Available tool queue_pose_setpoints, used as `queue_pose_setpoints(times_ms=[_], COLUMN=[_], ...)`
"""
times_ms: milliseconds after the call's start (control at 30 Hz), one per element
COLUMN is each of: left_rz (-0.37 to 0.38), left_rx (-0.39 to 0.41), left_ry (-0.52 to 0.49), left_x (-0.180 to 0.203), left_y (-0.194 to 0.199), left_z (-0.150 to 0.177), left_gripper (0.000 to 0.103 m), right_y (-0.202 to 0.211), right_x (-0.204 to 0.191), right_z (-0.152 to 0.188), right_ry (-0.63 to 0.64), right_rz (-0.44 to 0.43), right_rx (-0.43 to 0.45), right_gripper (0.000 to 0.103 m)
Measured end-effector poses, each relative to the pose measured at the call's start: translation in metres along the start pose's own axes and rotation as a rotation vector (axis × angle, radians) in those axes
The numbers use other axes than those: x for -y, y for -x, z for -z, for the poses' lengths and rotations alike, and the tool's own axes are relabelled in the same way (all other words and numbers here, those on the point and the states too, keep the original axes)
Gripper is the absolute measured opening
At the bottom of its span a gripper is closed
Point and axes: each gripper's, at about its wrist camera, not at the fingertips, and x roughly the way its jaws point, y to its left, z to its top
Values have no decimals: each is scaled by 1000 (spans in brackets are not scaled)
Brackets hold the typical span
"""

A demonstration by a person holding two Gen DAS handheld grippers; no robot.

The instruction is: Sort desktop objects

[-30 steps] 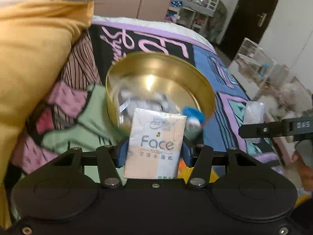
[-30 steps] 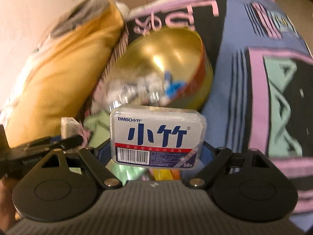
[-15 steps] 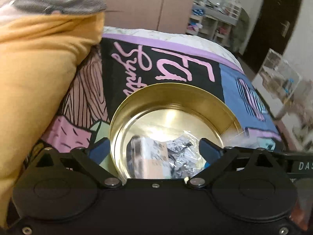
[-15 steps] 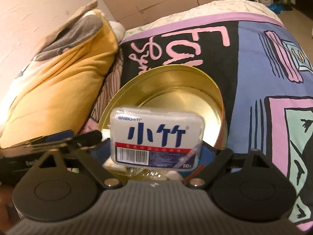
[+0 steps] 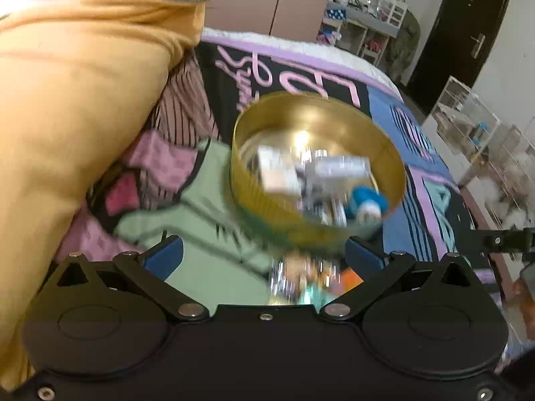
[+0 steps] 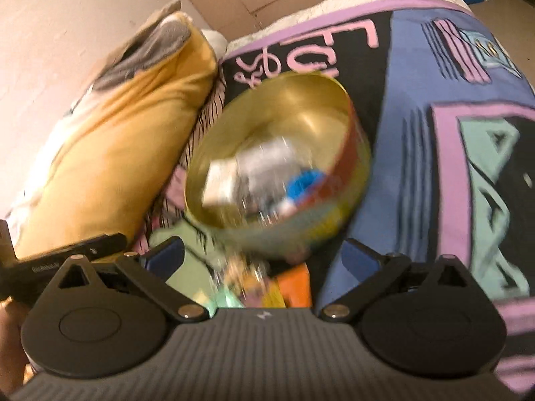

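Observation:
A round gold tin (image 5: 257, 197) (image 6: 294, 83) sits on the patterned bedspread. Inside it lie a tissue pack (image 5: 277, 170) (image 6: 220, 183), a white box (image 5: 341, 167) (image 6: 267, 163) and a blue thing (image 5: 364, 200) (image 6: 304, 183), all blurred. My left gripper (image 5: 264, 257) hangs open just in front of the tin with nothing between its blue pads (image 5: 164, 257). To its right my right gripper (image 6: 264, 257) is also open and empty, its pads (image 6: 361, 257) wide apart. Blurred colourful packets (image 5: 307, 280) (image 6: 267, 284) lie on the bed under both grippers.
A large yellow pillow (image 5: 77, 127) (image 6: 110, 153) lies against the tin's left side. The bedspread (image 5: 411, 153) (image 6: 434, 133) stretches right to the bed's edge. Clear plastic boxes (image 5: 474, 127), shelves and a dark door (image 5: 461, 23) stand beyond it.
The left gripper opened and let go of the tissue pack; the right let go of the white box. Both things now lie in the tin, and both grippers have drawn back from it.

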Motion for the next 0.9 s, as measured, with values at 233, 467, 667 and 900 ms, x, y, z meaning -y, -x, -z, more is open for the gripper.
queue_pose_setpoints(times_ms=[233,467,667,900], left_rz=[106,140,84,111], left_rx=[-152,-234,-308,-313], left_ry=[-103,-371,-304,-258], left_x=[3,45,26,19], left_y=[8,5,-12,-12], left_z=[60,89,87,82], left_gripper=[103,103,103,103], right_y=[8,1,-15,-49], right_x=[11,-24,-89,-133], right_z=[25,45,101,189], right_ry=[7,222,613,1019], right_rz=[32,-47,-263,-120], right_rx=[-117,-234,-516,-840], right_gripper=[103,103,103,99])
